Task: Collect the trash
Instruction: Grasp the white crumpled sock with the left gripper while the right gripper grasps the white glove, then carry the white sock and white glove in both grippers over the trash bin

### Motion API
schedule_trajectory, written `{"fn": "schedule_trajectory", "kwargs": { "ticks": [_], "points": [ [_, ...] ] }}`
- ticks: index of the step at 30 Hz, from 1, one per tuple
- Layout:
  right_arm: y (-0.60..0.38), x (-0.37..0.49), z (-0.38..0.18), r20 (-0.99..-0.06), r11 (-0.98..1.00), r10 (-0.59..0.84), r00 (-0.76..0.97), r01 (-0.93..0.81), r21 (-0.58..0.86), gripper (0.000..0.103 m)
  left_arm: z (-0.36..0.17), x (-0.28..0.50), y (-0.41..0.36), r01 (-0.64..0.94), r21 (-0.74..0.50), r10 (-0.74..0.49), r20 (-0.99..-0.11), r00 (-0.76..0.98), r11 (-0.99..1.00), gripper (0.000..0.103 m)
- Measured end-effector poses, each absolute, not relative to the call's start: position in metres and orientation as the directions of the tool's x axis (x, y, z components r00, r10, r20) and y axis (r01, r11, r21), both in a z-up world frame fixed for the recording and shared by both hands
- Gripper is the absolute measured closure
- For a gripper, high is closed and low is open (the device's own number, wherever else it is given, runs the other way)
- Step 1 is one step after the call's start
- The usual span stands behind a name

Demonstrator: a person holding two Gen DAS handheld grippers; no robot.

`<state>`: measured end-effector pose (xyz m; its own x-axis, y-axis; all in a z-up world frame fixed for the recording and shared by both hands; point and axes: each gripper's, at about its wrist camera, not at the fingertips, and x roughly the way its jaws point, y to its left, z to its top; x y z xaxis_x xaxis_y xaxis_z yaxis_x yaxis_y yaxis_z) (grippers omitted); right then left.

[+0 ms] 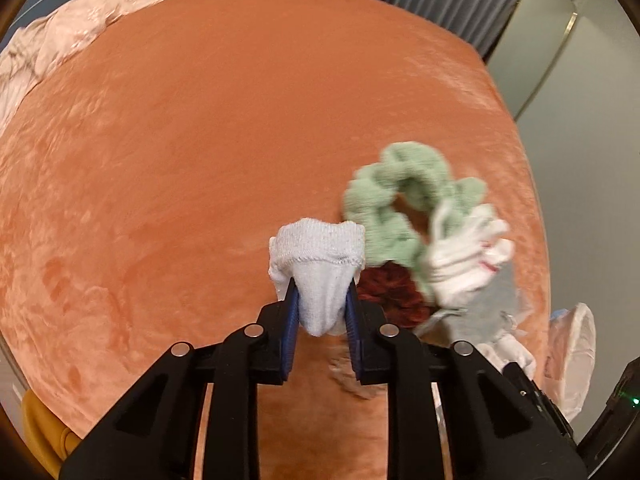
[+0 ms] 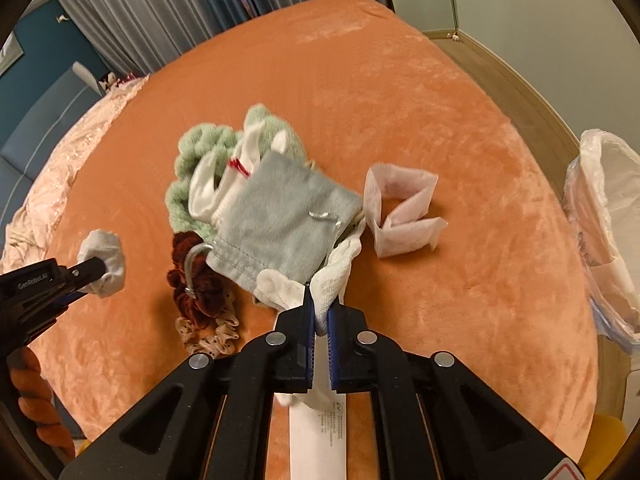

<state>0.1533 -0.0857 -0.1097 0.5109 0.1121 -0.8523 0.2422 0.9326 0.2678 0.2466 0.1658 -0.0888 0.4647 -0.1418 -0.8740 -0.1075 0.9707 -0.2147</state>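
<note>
My left gripper [image 1: 322, 296] is shut on a small white sock [image 1: 320, 264], lifted off the orange bed cover [image 1: 200, 160]; the right wrist view shows it at far left [image 2: 94, 268]. My right gripper [image 2: 320, 308] is shut on a white mesh cloth [image 2: 334, 278] at the near edge of a pile, with a white printed strip [image 2: 316, 432] hanging below the jaws. The pile holds a grey pouch [image 2: 280, 216], a green scrunchie [image 2: 188, 160], a dark red scrunchie [image 2: 192, 284] and white fabric [image 2: 208, 188]. A folded white wrapper [image 2: 400, 208] lies to its right.
A thin plastic bag [image 2: 600, 208] hangs open past the bed's right edge. A beige dotted scrunchie [image 2: 216, 336] lies near the pile's front. A pale pink quilt [image 1: 60, 40] covers the far left of the bed. Grey curtains [image 2: 160, 8] hang behind.
</note>
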Motion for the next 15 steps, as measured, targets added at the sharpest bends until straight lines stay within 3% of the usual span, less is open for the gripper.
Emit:
{"fn": "schedule_trajectory", "kwargs": {
  "ticks": [15],
  "points": [
    [-0.137, 0.111, -0.010, -0.717, 0.929, 0.108, 0.688, 0.187, 0.319, 0.098, -0.010, 0.214, 0.020, 0.148, -0.214, -0.260, -0.800, 0.540, 0.966, 0.083]
  ]
}}
